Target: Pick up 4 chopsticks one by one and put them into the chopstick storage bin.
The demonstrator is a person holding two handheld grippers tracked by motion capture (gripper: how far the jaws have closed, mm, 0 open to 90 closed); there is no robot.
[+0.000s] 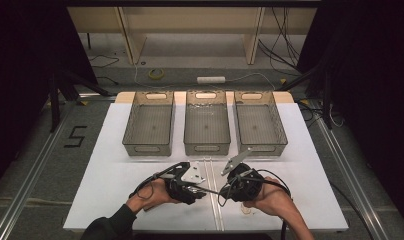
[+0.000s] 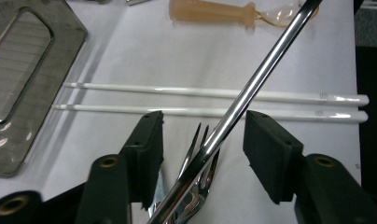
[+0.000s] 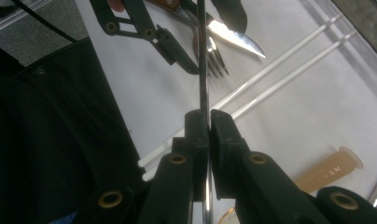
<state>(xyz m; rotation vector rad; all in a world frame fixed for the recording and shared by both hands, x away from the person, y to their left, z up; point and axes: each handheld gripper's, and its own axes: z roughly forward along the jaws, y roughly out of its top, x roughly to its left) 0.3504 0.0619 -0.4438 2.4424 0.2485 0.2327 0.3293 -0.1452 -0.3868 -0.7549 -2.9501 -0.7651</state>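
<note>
High view showed three grey mesh bins standing in a row at the far side of the white table, and nothing could be seen in any of them. Sorting therefore appeared to be at an early stage: no utensil had been placed, and the handover between the grippers was not yet complete.

Right gripper: the jaws were clenched on the handle of a steel fork, with the pads pressed against both sides of the shaft. The fork extended straight ahead of these jaws, its tines at the far end.

Left gripper: the jaws stood about half open. The fork's tines and neck lay between the pads, nearer the right pad, and a gap remained on each side, so no grip had been made. Past the fork, the right gripper view showed a table knife near the left gripper's jaws. Whether those jaws touched it could not be determined.

Two white rods lay flat on the table ahead of the left jaws. Beyond them lay an amber plastic handle.

Remaining, by judgement: closing on the fork, releasing the right grip, and delivery to a bin.
</note>
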